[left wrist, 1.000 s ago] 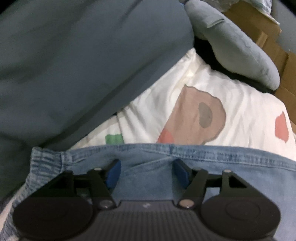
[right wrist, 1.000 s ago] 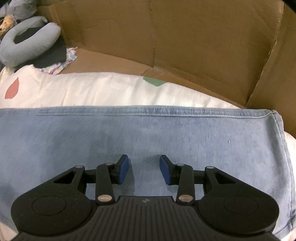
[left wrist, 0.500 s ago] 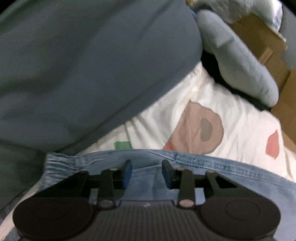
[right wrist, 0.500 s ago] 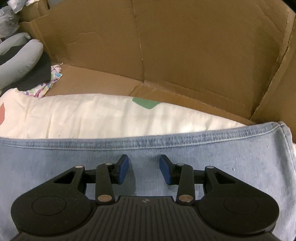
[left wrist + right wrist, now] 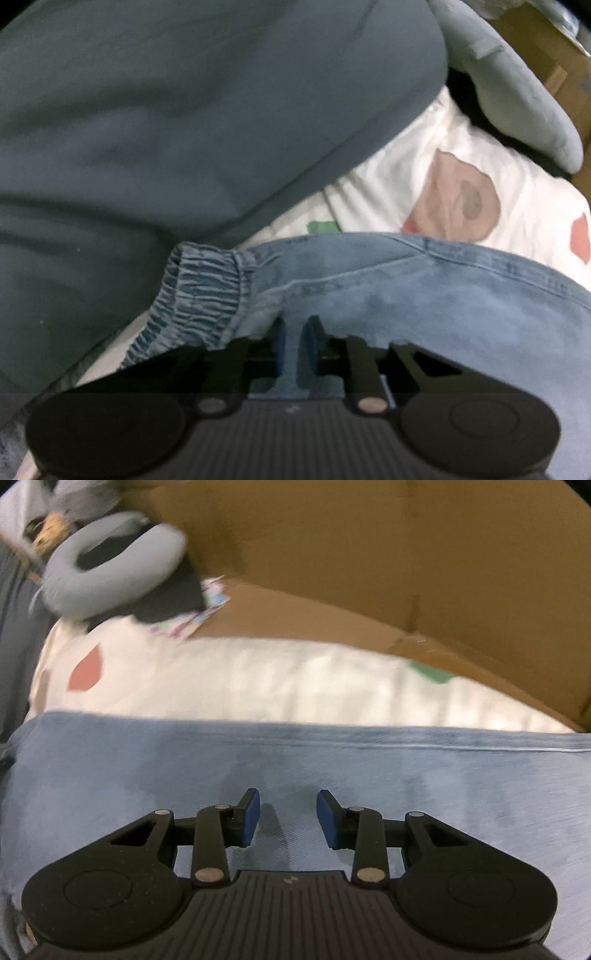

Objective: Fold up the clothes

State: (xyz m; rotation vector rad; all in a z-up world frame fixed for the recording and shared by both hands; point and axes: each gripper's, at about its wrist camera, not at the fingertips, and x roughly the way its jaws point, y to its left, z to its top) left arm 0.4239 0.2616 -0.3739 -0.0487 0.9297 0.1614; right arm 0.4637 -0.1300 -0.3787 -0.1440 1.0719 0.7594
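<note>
- Left wrist view, far left: a large slate-blue cushion (image 5: 177,122) fills the upper left, its lower edge running down to the elastic waistband (image 5: 199,291) of the denim trousers (image 5: 424,291).
- The gathered waistband sits near the middle left, bunched and lifted a little off the white printed sheet (image 5: 524,206).
- The left gripper (image 5: 295,341) is at the near centre. Its blue pads (image 5: 308,343) have just been closing and now stand very narrow, pinching a fold of the denim that rises between them just to the right of the waistband.
- To the right, the trousers stretch away with a stitched seam along their far edge. Beyond them the sheet shows a brown blotch, a small green patch and a red shape.
- Far right, a grey neck pillow (image 5: 517,96) lies on the sheet, with cardboard (image 5: 546,44) behind it.
- Right wrist view, far left: the same grey neck pillow (image 5: 107,568) curls over a dark cloth, near a red print on the sheet (image 5: 258,679).
- The trousers (image 5: 147,768) lie flat across the whole near half, their far edge straight against the sheet.
- The right gripper (image 5: 289,818) hovers over the denim at near centre, its fingers moderately apart; no cloth is caught between the pads (image 5: 249,818).
- A brown cardboard wall (image 5: 388,554) spans the far side and the right.
</note>
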